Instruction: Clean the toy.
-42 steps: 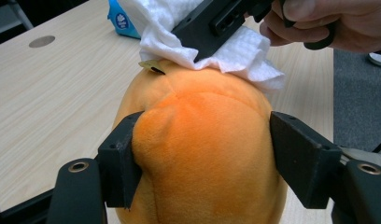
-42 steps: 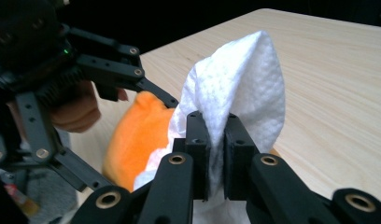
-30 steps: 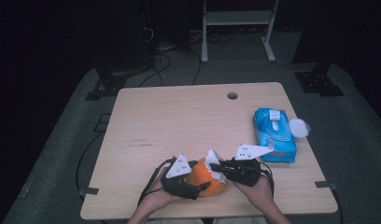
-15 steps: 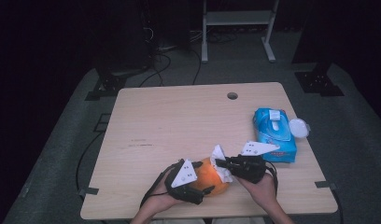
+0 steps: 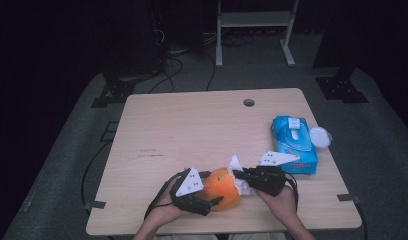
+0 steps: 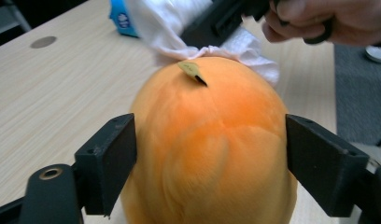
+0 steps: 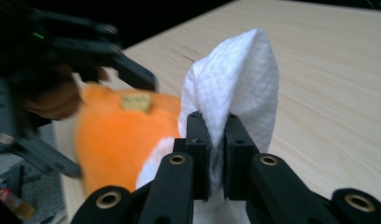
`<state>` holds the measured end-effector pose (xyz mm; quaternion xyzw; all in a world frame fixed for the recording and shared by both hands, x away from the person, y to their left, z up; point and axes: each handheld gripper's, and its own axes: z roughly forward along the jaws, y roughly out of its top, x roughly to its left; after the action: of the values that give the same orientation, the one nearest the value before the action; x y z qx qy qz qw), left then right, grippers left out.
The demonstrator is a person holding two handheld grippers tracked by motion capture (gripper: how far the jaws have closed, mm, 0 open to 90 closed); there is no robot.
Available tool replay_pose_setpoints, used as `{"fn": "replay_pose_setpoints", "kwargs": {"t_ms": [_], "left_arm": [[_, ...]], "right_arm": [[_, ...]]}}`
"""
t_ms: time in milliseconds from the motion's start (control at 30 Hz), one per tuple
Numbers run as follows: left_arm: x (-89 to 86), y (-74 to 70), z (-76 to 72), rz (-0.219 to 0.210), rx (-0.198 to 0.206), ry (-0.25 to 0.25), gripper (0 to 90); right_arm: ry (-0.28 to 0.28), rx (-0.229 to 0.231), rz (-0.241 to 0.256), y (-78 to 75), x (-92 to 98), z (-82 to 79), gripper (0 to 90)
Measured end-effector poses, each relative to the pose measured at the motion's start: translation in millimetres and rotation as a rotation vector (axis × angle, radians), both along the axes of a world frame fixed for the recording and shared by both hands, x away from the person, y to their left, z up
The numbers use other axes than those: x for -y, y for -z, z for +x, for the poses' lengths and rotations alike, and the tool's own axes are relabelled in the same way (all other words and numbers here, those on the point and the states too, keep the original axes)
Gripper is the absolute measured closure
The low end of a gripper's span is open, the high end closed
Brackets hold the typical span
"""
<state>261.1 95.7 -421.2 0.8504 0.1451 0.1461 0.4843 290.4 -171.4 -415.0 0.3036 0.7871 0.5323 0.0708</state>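
I judge the step in hand to be wiping the round orange plush fruit (image 6: 212, 149) with the white quilted wipe (image 7: 235, 88), and to do it well I would keep the fruit braced firmly and drag the wipe across its top in short, light strokes, so the soft body does not roll out from the bracing jaws. My left gripper (image 5: 204, 197) stands wide apart, one jaw on each flank of the fruit, touching or nearly touching its sides; the fruit sits squarely between them, its small tan stem tab (image 6: 192, 70) pointing away beyond the jaw tips. My right gripper (image 7: 215, 154) is pressed closed on the folded wipe, which stands up past the jaw tips as a rounded fold. The fruit lies just beside those jaws, to their left in the right gripper view, with the wipe's lower edge resting against it. The blue wipe packet (image 5: 293, 144) lies on the wooden bench (image 5: 192, 130), well beyond the right jaws.
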Motion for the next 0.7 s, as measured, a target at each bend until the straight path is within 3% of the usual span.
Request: {"fn": "replay_pose_setpoints", "kwargs": {"t_ms": [67, 133, 200, 267, 333, 533, 633, 700], "left_arm": [[-4.3, 0.5, 1.0, 0.011, -0.005, 0.018, 29.2], [-9.1, 0.7, 2.2, 0.017, -0.019, 0.026, 33.1], [-13.2, 2.0, 2.9, 0.032, -0.025, 0.038, 33.9], [-16.5, 3.2, 3.9, 0.022, -0.036, 0.04, 34.0], [-16.9, 3.8, 3.4, 0.022, -0.04, 0.048, 34.0], [-19.3, 4.0, 3.1, 0.034, -0.038, 0.077, 34.9], [-20.8, 4.2, 3.2, 0.039, -0.044, 0.087, 34.8], [-21.6, 4.6, 2.9, 0.039, -0.053, 0.098, 34.9]], "right_arm": [[-0.013, 0.016, -0.008, -1.9, -3.4, -1.3, 82.4], [-0.005, -0.004, -0.006, 4.2, 0.4, 2.5, 82.4], [0.025, -0.035, -0.011, 14.6, 7.2, 8.8, 82.4], [0.054, -0.081, -0.025, 26.1, 12.9, 14.6, 82.4], [0.062, -0.12, -0.001, 32.9, 15.8, 17.8, 82.4], [0.02, -0.08, 0.057, 16.6, 12.8, 11.8, 82.4], [0.026, -0.113, 0.042, 27.3, 14.4, 16.0, 82.4], [0.04, -0.16, 0.036, 36.5, 16.7, 20.2, 82.3]]}}
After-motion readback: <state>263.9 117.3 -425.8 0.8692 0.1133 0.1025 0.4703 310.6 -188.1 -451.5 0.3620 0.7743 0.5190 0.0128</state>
